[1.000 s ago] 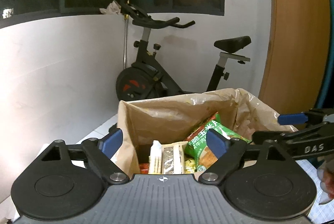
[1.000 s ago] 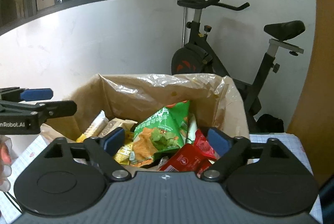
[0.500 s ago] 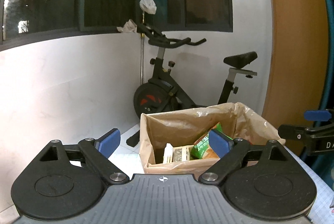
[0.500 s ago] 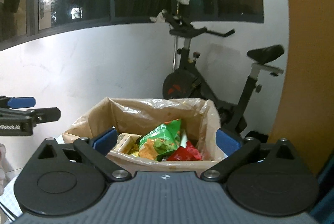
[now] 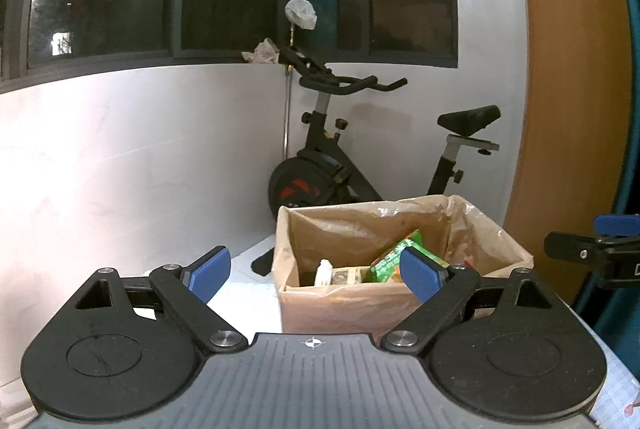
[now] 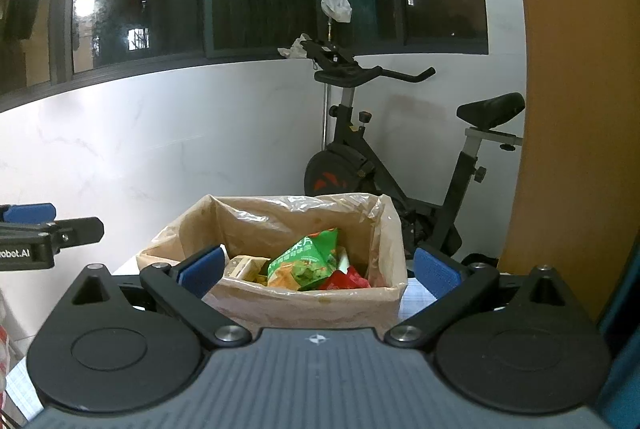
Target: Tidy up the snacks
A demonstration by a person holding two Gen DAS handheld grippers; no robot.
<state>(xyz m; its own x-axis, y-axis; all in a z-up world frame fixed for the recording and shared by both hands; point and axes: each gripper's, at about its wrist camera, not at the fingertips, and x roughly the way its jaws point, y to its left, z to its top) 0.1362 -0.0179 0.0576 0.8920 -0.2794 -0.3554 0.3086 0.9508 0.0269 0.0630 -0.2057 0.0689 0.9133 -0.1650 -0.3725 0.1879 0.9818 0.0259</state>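
A cardboard box [image 5: 344,303] [image 6: 304,303] lined with a clear plastic bag stands on the table ahead of both grippers. Inside lie a green snack bag [image 6: 306,259] [image 5: 394,257], a red packet [image 6: 344,279], tan boxed snacks [image 6: 242,265] [image 5: 346,275] and a white packet [image 5: 324,271]. My left gripper [image 5: 316,275] is open and holds nothing, back from the box. My right gripper [image 6: 318,271] is open wide and holds nothing, also short of the box. Each gripper shows at the edge of the other's view [image 5: 600,249] [image 6: 44,235].
An exercise bike [image 5: 344,165] [image 6: 384,157] stands against the white wall behind the box. Dark windows run above it. A wooden panel [image 5: 568,89] [image 6: 576,109] rises at the right. The table [image 5: 244,299] has a white gridded cover.
Both grippers have pulled back and up from the box, which now looks smaller and farther. The right gripper's fingers have spread wider. Nothing was picked up.
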